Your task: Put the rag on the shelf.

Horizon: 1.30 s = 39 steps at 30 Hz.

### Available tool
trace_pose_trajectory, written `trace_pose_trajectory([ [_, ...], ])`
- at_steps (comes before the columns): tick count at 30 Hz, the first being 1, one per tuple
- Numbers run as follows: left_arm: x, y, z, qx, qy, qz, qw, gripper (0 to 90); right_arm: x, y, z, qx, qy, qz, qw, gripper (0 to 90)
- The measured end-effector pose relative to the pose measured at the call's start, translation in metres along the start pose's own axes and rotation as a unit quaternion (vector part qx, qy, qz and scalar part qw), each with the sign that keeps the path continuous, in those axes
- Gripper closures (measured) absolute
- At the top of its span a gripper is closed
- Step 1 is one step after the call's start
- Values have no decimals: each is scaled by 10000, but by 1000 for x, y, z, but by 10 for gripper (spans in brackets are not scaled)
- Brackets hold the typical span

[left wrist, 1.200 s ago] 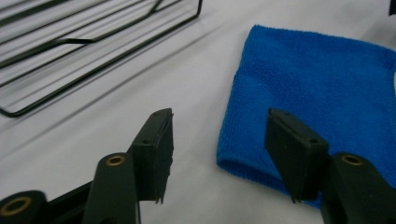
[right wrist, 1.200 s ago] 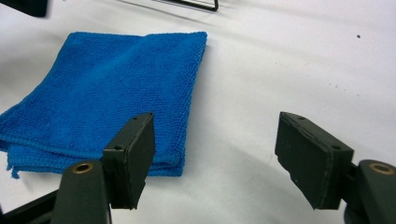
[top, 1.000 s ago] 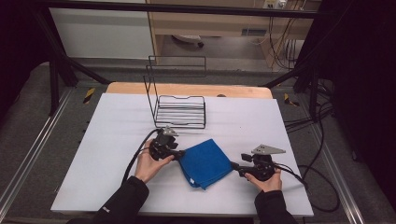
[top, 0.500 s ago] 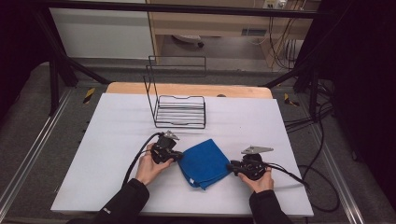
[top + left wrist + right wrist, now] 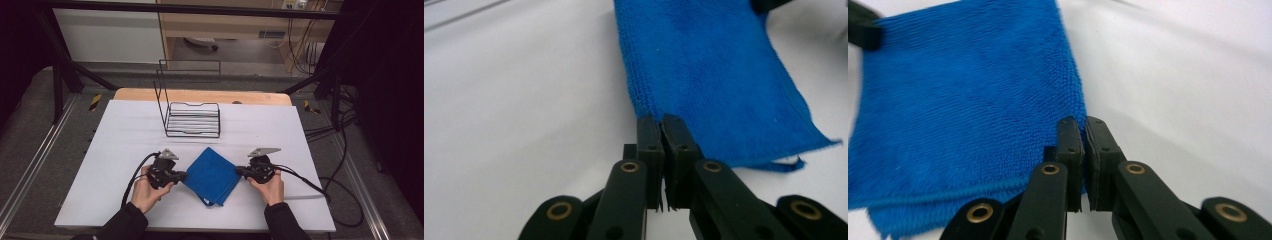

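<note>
Blue cloth [image 5: 212, 175] is pinched at opposite corners by closed left gripper [image 5: 181, 175] and right gripper [image 5: 240, 171]; even tension is advised.

The left gripper [image 5: 663, 122] is reaching up from the bottom of its own view with its two black jaws pressed together, having just been closing, and they are pinching the near corner of a blue cloth [image 5: 709, 75]. The cloth is lying flat on the white table [image 5: 524, 100] and stretching away toward the top of the view, with a frayed edge sticking out at its right corner. At the top right, a dark part of the other gripper [image 5: 769, 5] is sitting at the cloth's far end.
</note>
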<state>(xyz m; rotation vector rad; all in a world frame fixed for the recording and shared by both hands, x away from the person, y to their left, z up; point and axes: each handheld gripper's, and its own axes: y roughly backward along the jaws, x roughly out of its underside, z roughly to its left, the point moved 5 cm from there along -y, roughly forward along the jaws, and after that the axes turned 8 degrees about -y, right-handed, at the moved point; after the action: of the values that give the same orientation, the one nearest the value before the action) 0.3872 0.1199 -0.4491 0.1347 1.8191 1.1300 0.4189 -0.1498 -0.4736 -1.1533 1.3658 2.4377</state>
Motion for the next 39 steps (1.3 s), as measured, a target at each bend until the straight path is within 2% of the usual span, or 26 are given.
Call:
trace_pose_trajectory([
  [5, 17, 12, -5, -131, 261, -118, 9995, 864, -16, -18, 8, -159, 205, 29, 9997, 870],
  [9, 26, 10, -6, -217, 367, -182, 9989, 853, -19, -27, 10, -94, 311, 116, 9994, 857],
  [10, 28, 6, -3, -271, 318, -115, 9991, 823, -18, -31, 9, -39, 343, 86, 9994, 814],
  [11, 28, 6, -3, -271, 318, -115, 9991, 798, -18, -31, 9, -39, 343, 86, 9994, 814],
  [12, 28, 4, 0, -277, 200, -71, 9994, 748, -18, -29, 8, 93, 416, -15, 9991, 727],
  [13, 28, 4, 0, -277, 200, -71, 9994, 693, -18, -26, 8, 103, 464, -36, 9989, 702],
  [14, 26, 4, 3, -372, -21, -98, 9993, 638, -19, -23, 9, 96, 447, -110, 9989, 653],
  [15, 23, 4, 5, -388, -83, -134, 9991, 594, -20, -19, 10, 84, 465, -176, 9987, 614],
  [17, 20, 5, 8, -387, -130, -150, 9991, 518, -20, -10, 14, 68, 516, -342, 9981, 539],
  [19, 11, 5, 14, -412, -147, -191, 9989, 489, -19, -6, 16, 38, 522, -396, 9978, 509],
  [20, 7, 4, 18, -444, -164, -223, 9986, 456, -15, 1, 24, -67, 573, -499, 9971, 473],
  [22, 0, 0, 22, -356, -110, -179, 9991, 449, -12, 5, 27, -135, 592, -511, 9968, 452],
  [23, -3, -2, 23, -327, -131, -144, 9993, 477, -4, 9, 36, -285, 577, -501, 9967, 432],
  [25, -5, -9, 24, -296, -184, 18, 9994, 532, 5, 12, 43, -411, 626, -429, 9963, 428],
  [27, -3, -16, 24, -139, -162, 144, 9997, 569, 14, 12, 50, -550, 650, -319, 9959, 429],
  [29, -1, -23, 25, -160, -178, 253, 9994, 596, 17, 11, 54, -618, 641, -280, 9956, 436],
  [31, 0, -28, 27, -113, -94, 259, 9996, 691, 24, 9, 65, -725, 769, -236, 9941, 464],
  [32, 1, -30, 27, -40, -20, 283, 9996, 691, 24, 9, 65, -725, 769, -236, 9941, 464],
  [34, 2, -31, 27, 32, 11, 293, 9996, 755, 27, 6, 75, -799, 908, -166, 9925, 504],
  [39, 3, -31, 25, 1, -8, 226, 9997, 865, 33, 2, 98, -1067, 1071, -43, 9885, 653],
])
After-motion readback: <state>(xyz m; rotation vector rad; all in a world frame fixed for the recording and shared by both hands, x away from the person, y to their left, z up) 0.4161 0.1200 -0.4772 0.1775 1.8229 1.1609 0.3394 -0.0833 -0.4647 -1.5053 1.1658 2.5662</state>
